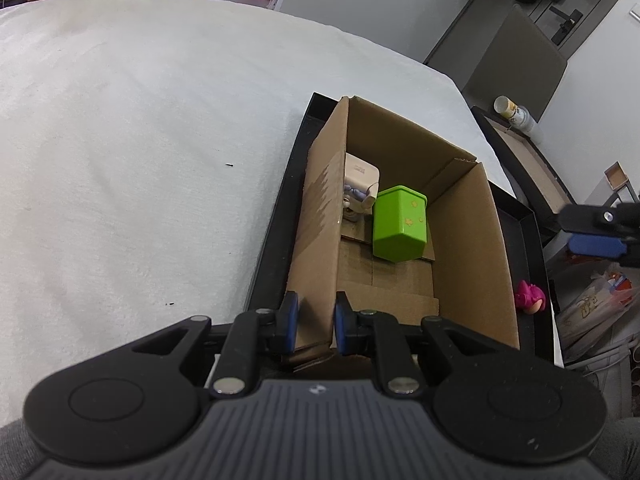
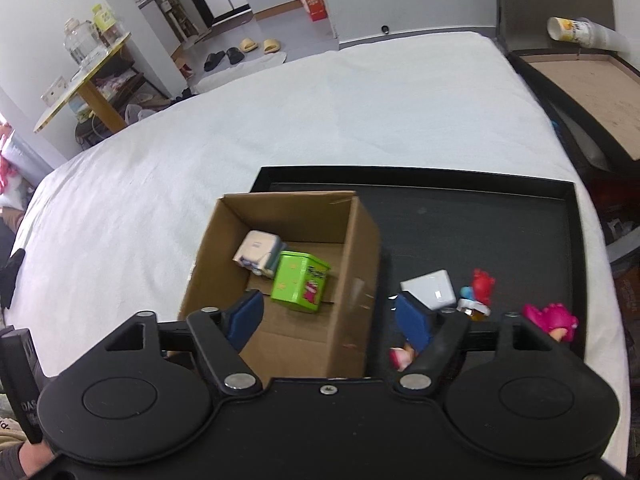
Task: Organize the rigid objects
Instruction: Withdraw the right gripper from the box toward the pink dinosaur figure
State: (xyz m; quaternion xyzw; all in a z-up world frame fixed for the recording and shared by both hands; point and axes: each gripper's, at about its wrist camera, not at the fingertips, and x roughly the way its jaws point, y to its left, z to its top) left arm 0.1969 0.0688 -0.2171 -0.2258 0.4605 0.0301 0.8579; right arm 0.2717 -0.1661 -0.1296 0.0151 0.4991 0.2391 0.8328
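Black linkage arms with silver rivets and blue pads on the left gripper [image 1: 314, 322] and right gripper [image 2: 328, 318]; grey ribbed housing on the left, plain black on the right.

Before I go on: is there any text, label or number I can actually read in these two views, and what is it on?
"DAS": partial white letters on the black block at the left edge of the right wrist view; the rest is cut off.
Green tin in the cardboard box: a printed label with a cartoon figure, too blurred to read.
White packet in the box: small grey print, too small to read.
Orange carton on the floor: white markings, illegible.
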